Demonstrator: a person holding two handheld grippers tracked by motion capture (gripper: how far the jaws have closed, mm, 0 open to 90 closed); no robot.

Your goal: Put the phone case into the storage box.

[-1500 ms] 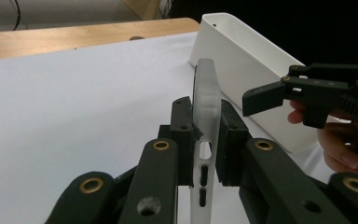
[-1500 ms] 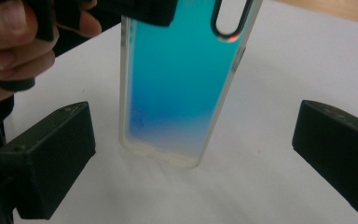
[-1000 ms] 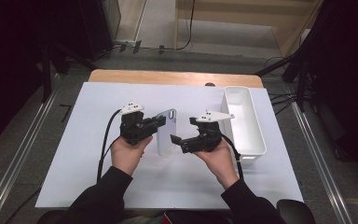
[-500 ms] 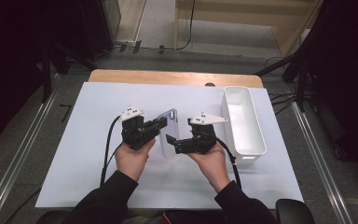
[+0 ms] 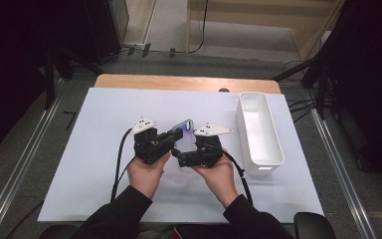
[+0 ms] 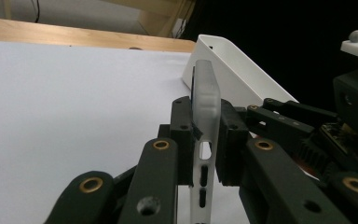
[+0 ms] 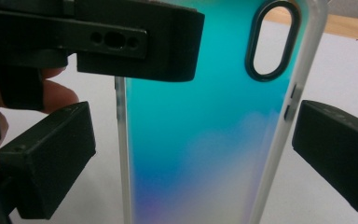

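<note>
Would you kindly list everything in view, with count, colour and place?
Phone case: one, clear with teal-to-purple back, held above the mat centre.
Bin: one, white, right side of the mat.
Mat: one, white, covering the table.
Table: one, wooden, edge showing at the far side.
Left hand-held gripper: one, black, shut on the case's faces.
Right hand-held gripper: one, black, jaws open either side of the case's edges.

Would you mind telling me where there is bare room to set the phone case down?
The white sheet left of the left gripper is bare, as is the strip beyond both grippers. The white bin crowds the right gripper side.
</note>
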